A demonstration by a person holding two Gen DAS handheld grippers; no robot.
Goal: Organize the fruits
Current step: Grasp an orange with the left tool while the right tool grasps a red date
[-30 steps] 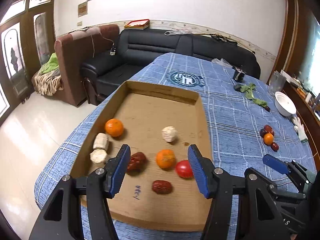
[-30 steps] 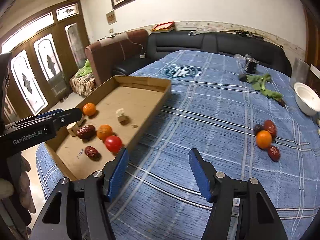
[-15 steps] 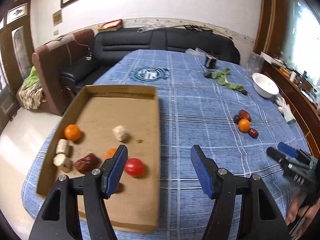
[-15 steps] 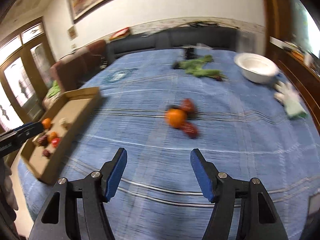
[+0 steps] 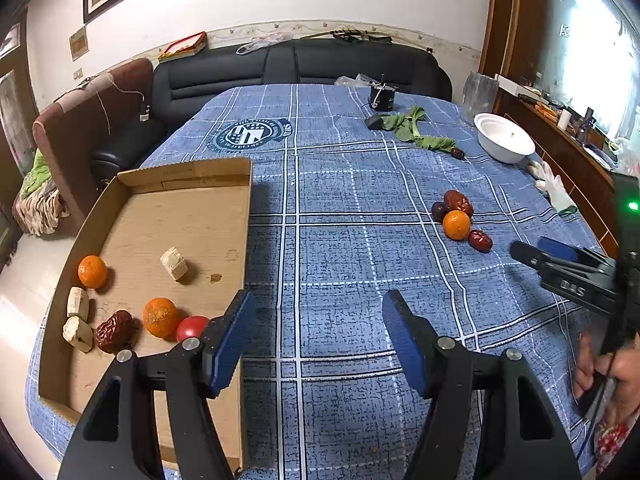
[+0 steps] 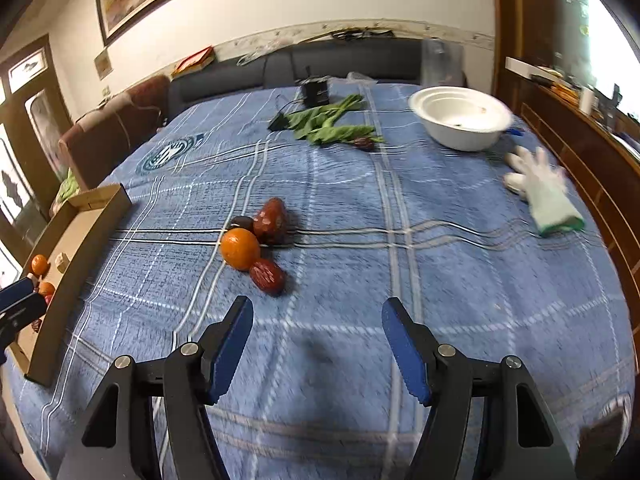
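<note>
Two views share one landmark, the shallow brown cardboard tray (image 5: 132,216) lying at the left edge of the blue plaid tablecloth (image 5: 340,200). From the right wrist only the tray's near wall and a strip of its floor show, cut off by the picture edge. From the left wrist its front corner is hidden behind the left gripper (image 5: 314,330), whose left finger also covers part of a red tomato (image 5: 191,327). A small dark fruit (image 6: 241,223) in the loose pile is half hidden and hard to identify.

The left gripper is angled down just right of the tray's right wall; its jaws stand apart with only cloth between them, having just been opening. The right gripper (image 6: 316,338) is angled down over bare cloth well right of the tray, jaws spread and empty, just short of the pile. A hand (image 5: 608,368) grips its handle at the far right.

Inside the tray lie two oranges (image 5: 92,271), a wrinkled red date (image 5: 114,330) and three pale chunks (image 5: 173,263). The pile, well right of the tray, holds one orange (image 6: 240,249) touching two red dates (image 6: 267,276). Farther from the tray are a white bowl (image 6: 460,118), a white glove (image 6: 542,192) and green leaves (image 6: 332,128).
</note>
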